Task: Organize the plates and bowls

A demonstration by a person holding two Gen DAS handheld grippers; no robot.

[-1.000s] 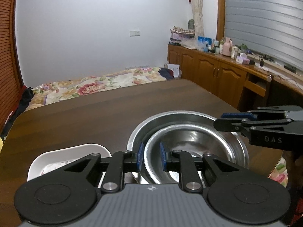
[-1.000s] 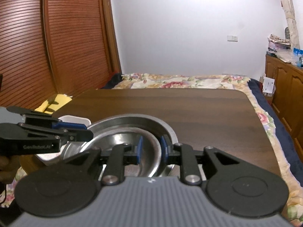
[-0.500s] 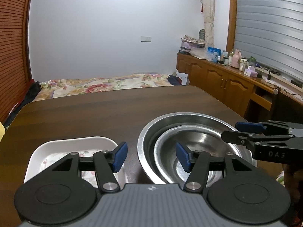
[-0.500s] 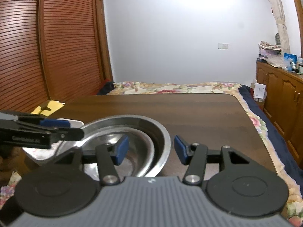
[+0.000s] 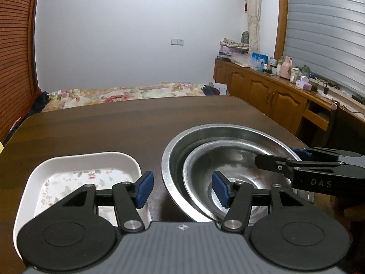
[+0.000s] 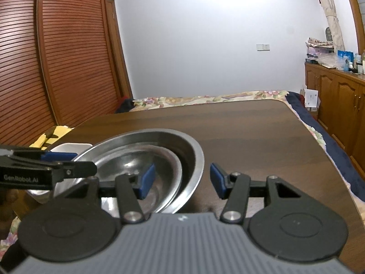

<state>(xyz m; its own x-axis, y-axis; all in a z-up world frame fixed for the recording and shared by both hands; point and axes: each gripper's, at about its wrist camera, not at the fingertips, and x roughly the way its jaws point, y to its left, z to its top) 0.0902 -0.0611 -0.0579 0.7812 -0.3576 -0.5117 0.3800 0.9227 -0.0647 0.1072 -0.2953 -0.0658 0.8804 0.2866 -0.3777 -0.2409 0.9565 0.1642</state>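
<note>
Both grippers' jaws now spread off the nested bowls' (image 5: 228,159) rims, bare table (image 5: 114,127) beyond.

We are seeing our left gripper (image 5: 182,189) and right gripper (image 6: 182,181) wearing black linkage arms, silver screws, round black discs, blue pads (image 5: 143,189) and ribbed grey housings; white lettering is showing along each one's side.

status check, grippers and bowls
Left gripper and right gripper open, holding nothing. Small steel bowl nested in big one. White dish alongside.
</note>
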